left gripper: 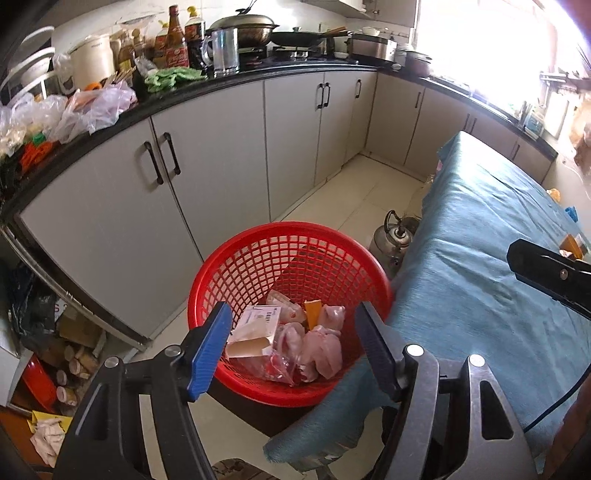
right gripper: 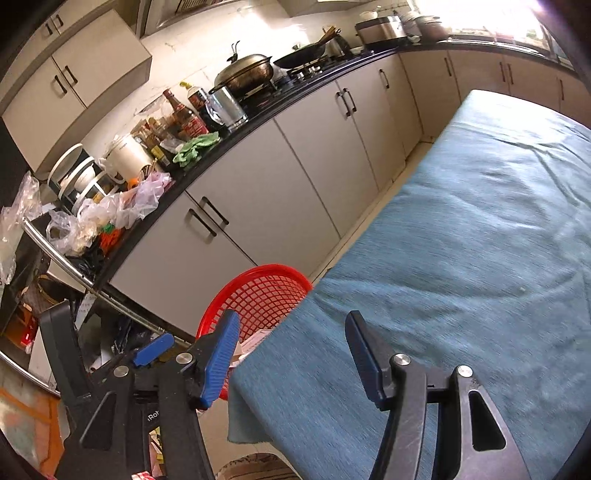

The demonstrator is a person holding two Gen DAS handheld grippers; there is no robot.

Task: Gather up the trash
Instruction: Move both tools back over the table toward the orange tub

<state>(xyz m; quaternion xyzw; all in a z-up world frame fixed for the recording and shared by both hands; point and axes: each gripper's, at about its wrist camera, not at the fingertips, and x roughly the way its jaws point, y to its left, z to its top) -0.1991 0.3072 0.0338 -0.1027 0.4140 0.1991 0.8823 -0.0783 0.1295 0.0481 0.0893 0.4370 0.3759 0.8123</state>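
Both tongs, left (left gripper: 293, 347) and right (right gripper: 291, 354), gape wide, empty; we scan tablecloth (right gripper: 461, 240) toward 1 o'clock, basket (left gripper: 207, 295) at 12 waits.

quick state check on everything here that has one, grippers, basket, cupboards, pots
left gripper: open, empty, over the basket
right gripper: open, empty, over the table edge
red basket: upright, holds wrappers and crumpled trash
blue cloth: spread over the table, wrinkled, corner hanging down
cupboard doors: all shut
wok: lid on
kettle: upright on the floor, lid on
plastic bags: crumpled on the counter
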